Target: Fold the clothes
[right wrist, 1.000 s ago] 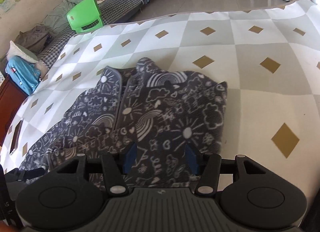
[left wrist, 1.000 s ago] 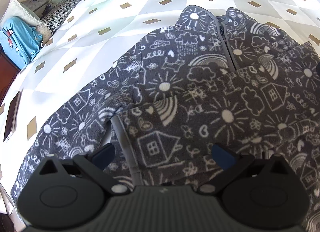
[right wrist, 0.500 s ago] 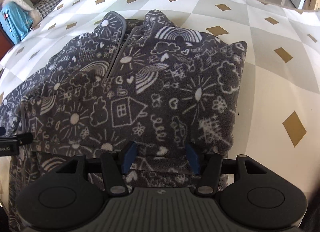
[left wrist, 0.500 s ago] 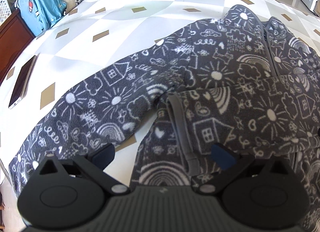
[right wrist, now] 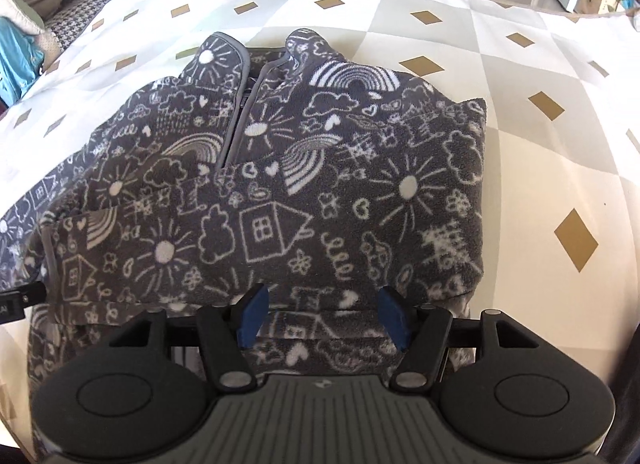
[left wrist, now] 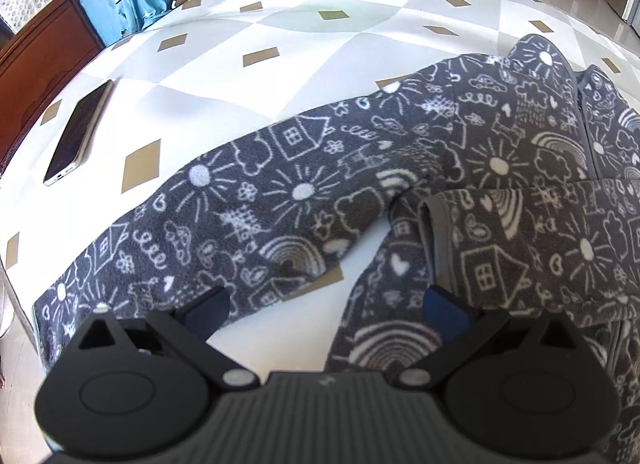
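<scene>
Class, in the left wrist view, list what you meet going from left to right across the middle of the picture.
Wooden cabinet → phone → outstretched sleeve → folded-over sleeve cuff → jacket zipper.

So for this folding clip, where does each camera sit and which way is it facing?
Left wrist: on the left gripper, aimed steeply down at the jacket's outstretched sleeve; its wide-apart fingers show, a phone off to the left.
Right wrist: on the right gripper, aimed steeply down at the jacket, its other sleeve folded across; its jaws are opening above the fleece.
Shared: the jacket, the diamond-patterned mat.
</scene>
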Action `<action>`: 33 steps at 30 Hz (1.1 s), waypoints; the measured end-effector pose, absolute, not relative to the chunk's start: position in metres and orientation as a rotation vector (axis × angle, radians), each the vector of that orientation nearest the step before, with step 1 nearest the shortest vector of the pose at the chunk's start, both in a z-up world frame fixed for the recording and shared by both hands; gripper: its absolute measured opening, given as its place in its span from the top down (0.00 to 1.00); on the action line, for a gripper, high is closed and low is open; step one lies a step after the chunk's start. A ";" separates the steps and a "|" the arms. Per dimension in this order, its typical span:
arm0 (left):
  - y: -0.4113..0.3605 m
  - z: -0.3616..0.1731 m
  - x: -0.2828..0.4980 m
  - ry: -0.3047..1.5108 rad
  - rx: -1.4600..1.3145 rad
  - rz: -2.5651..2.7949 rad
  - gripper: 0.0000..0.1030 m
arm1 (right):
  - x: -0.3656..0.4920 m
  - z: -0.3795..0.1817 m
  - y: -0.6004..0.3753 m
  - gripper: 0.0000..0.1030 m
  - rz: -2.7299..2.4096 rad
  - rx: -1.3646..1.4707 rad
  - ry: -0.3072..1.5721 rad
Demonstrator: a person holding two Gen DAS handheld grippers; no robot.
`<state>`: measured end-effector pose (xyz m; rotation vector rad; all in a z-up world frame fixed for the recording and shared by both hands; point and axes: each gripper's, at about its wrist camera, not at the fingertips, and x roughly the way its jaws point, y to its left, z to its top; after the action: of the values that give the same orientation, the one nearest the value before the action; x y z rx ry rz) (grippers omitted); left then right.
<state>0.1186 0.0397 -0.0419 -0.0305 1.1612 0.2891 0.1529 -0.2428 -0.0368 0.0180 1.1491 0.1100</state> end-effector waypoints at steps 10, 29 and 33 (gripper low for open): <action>0.079 -0.049 0.095 1.183 -0.167 0.386 0.00 | 0.111 -0.033 -0.193 0.41 0.181 0.071 1.278; 0.156 -0.050 0.035 1.097 -0.425 0.588 0.00 | 0.095 -0.056 -0.161 0.34 0.228 -0.137 1.291; 0.170 -0.058 0.030 1.110 -0.504 0.616 0.00 | 0.092 -0.058 -0.157 0.31 0.234 -0.163 1.284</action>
<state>0.0299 0.1703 -0.0579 -0.5036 1.1099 0.6161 0.0924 -0.1573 -0.0585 -0.1626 1.2844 0.2339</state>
